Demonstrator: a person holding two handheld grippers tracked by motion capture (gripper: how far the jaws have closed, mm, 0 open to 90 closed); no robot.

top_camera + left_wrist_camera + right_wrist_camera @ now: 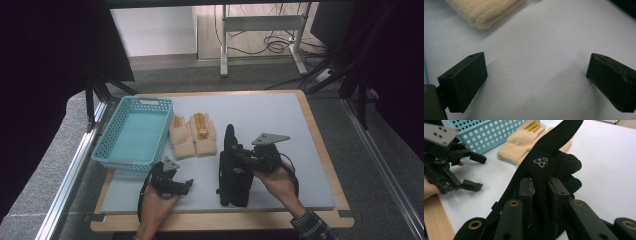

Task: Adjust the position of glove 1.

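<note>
right tool (541,192) pinches black glove (549,167), white logo, one finger raised; left tool (536,82) open.

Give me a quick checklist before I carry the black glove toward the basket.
1. Grip: right gripper jaws pinch a fold of the black glove: ok.
2. Glove fully off the mat: cannot tell; in the high view its lower part looks to lie on the grey mat.
3. Left gripper out of the way: jaws open, nothing between them, low beside the basket's near corner: ok.
4. Basket ready: turquoise, nothing seen inside: ok.
5. Path: the cream gloves lie between the black glove and the basket; lift over them: not ok for a low drag.
</note>
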